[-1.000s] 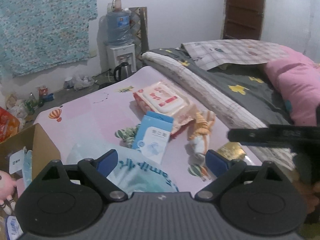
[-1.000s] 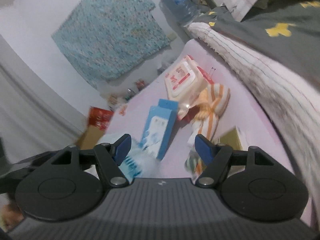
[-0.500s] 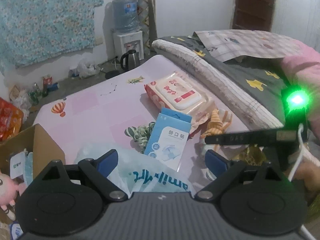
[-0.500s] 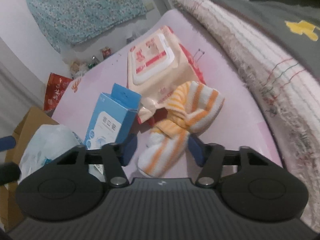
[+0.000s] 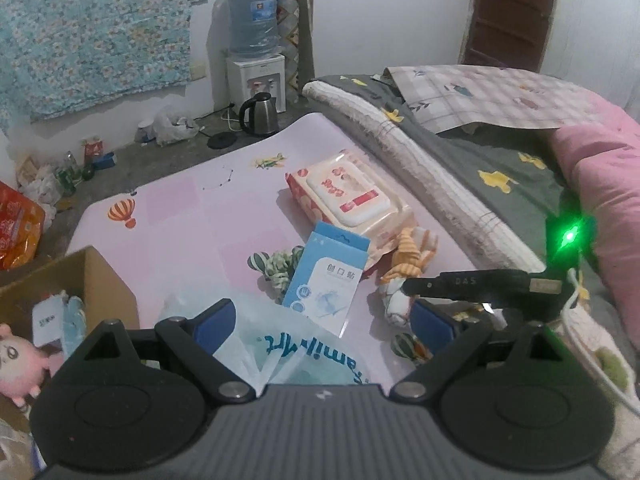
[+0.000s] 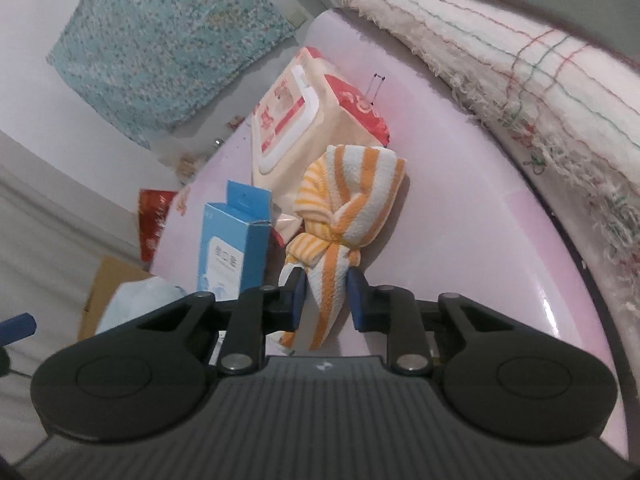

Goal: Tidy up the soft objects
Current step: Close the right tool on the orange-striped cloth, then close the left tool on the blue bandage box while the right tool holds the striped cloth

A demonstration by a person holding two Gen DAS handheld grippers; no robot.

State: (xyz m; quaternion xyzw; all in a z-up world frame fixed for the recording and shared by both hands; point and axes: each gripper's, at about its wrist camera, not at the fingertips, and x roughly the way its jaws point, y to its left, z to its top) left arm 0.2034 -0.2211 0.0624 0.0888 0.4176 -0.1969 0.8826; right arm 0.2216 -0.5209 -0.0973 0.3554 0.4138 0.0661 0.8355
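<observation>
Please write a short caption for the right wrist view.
Right claw closing on the orange-striped knotted cloth, beside a blue box.

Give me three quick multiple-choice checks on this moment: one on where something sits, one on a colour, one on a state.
1. Where does the blue box lie?
A. inside the cardboard box
B. on the pink mat, beside the wipes pack
C. on the grey quilt

2. What colours are the stripes on the knotted towel?
A. orange and white
B. green and white
C. blue and pink

3. How does the right gripper stand to the towel?
A. wide open, far above it
B. closing, with the towel's lower end between its pads
C. shut on the blue box

Answers:
1 B: it rests on the pink mat, its top corner against the wipes pack.
2 A: the right wrist view shows orange and white bands.
3 B: the blue pads flank the towel's tail on both sides, and the jaws are closing.
</observation>
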